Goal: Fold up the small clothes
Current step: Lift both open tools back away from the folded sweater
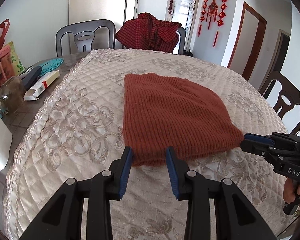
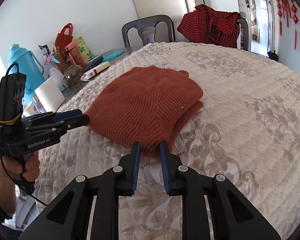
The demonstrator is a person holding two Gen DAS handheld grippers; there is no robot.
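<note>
A rust-orange knitted garment (image 1: 170, 112) lies folded into a thick pad on the quilted cream cloth (image 1: 74, 124); it also shows in the right wrist view (image 2: 148, 102). My left gripper (image 1: 149, 154) is open, its blue-padded fingers at either side of the garment's near left corner, not closed on it. My right gripper (image 2: 149, 148) is open, its fingers straddling the garment's near right corner. Each gripper shows in the other's view, the right one (image 1: 248, 138) and the left one (image 2: 84, 116), both at the garment's edge.
The table's bare left strip holds a white carton (image 1: 42, 86), a glass jar (image 1: 10, 92), a paper roll (image 2: 50, 96), a blue thermos (image 2: 24, 66) and bags. Dark chairs (image 1: 86, 36) stand behind; one carries a red checked garment (image 1: 150, 32). Another chair (image 1: 282, 98) is at right.
</note>
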